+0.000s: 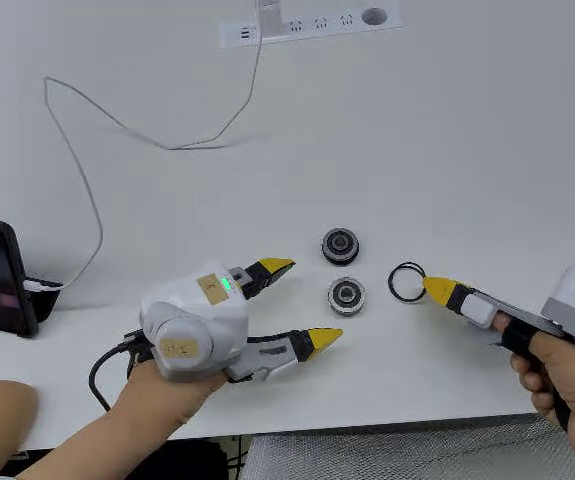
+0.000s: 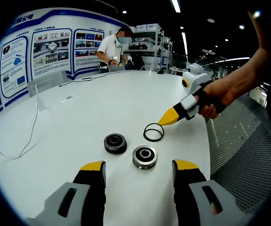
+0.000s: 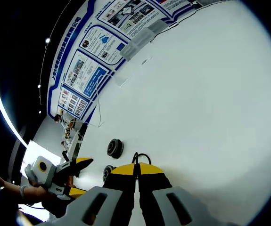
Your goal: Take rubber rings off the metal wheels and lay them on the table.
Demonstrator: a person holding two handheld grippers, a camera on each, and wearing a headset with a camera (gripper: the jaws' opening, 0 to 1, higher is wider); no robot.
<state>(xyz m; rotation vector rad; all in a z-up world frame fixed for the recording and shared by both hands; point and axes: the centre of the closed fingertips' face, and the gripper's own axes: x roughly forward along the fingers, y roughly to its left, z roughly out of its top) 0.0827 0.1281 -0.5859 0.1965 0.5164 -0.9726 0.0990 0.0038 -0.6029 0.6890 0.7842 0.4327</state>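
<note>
Left gripper [image 1: 302, 301] jaws held wide; nearer metal wheel [image 1: 347, 294] just ahead, second wheel [image 1: 340, 246] beyond. Right gripper [image 1: 437, 290] jaws closed, seemingly on edge of rubber ring [image 1: 405, 283] laid on table [image 1: 417, 130]. Ring judged light, soft, stretchy; best pinched at rim.

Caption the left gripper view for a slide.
Open left hand-held gripper faces two metal wheels; right hand-held gripper pinches a rubber ring.
</note>
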